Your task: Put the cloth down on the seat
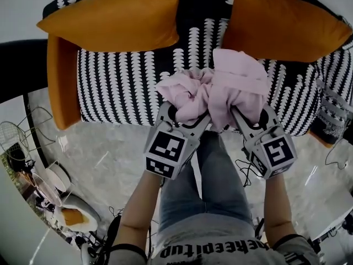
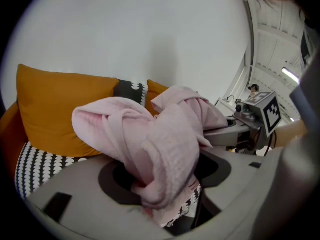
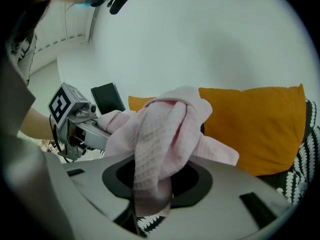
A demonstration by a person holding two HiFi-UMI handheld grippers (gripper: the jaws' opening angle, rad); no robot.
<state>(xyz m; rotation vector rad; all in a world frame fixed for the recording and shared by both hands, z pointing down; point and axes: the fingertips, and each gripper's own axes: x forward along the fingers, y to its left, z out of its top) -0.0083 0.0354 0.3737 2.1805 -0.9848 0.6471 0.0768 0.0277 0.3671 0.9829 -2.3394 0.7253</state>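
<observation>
A crumpled pink cloth (image 1: 220,90) hangs bunched between my two grippers, over the front part of the black-and-white patterned seat (image 1: 127,87) of a sofa. My left gripper (image 1: 185,115) is shut on the cloth's left bunch, and my right gripper (image 1: 245,112) is shut on its right bunch. In the left gripper view the cloth (image 2: 165,144) fills the gap between the jaws of the left gripper (image 2: 160,184), with the right gripper (image 2: 250,124) beside it. In the right gripper view the cloth (image 3: 160,134) drapes through the right gripper (image 3: 150,184). Whether the cloth touches the seat is hidden.
Two orange cushions (image 1: 116,15) (image 1: 281,26) lean at the sofa's back, and an orange armrest (image 1: 58,81) closes its left end. The person's legs (image 1: 220,186) stand on a marble floor. A wire basket (image 1: 14,137), cables and slippers (image 1: 71,214) lie at the lower left.
</observation>
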